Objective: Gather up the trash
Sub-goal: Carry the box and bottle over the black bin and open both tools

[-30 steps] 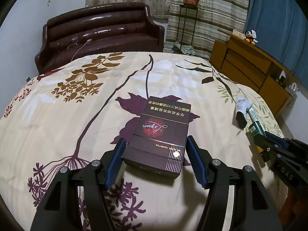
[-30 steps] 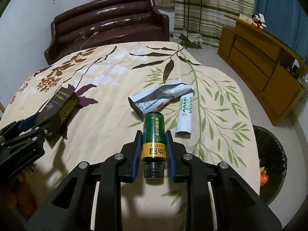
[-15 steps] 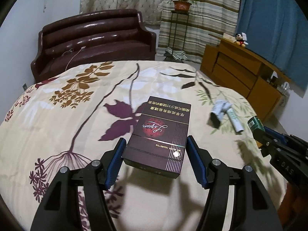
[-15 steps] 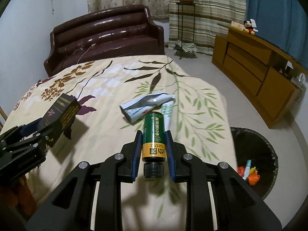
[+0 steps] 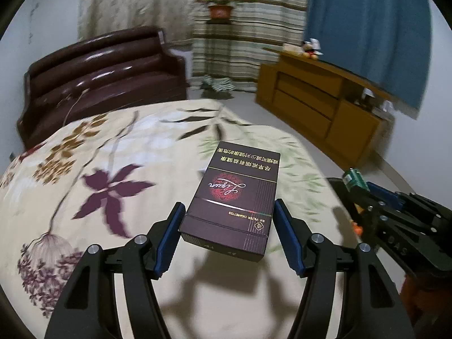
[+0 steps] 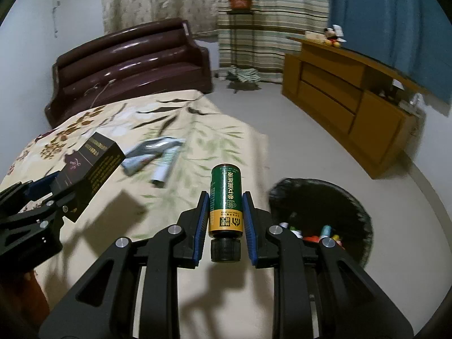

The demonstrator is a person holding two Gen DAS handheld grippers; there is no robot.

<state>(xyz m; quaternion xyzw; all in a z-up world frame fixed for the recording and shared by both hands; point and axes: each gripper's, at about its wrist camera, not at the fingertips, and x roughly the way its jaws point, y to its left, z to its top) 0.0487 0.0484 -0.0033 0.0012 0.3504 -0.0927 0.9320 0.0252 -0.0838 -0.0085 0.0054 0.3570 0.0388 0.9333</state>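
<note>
My left gripper [image 5: 227,220] is shut on a dark purple cigarette box [image 5: 237,195] and holds it in the air above the flowered bedspread [image 5: 118,175]. My right gripper [image 6: 225,219] is shut on a green and yellow bottle [image 6: 226,202], cap toward me, near the bed's right edge. A black trash bin [image 6: 325,195] with several bits of litter inside stands on the floor just right of the bottle. A crumpled white wrapper [image 6: 147,154] and a white tube [image 6: 166,166] lie on the bed. The left gripper with its box [image 6: 93,161] shows at the left of the right wrist view.
A dark brown leather sofa [image 6: 132,65] stands beyond the bed. A wooden cabinet [image 6: 347,101] runs along the right wall under a blue curtain. A plant stand [image 6: 240,14] is by the striped curtain. Bare floor lies between bed and cabinet.
Both grippers have lifted their items off the bed and swung to the right; the trash bin now sits close beside the bottle in the right wrist view.
</note>
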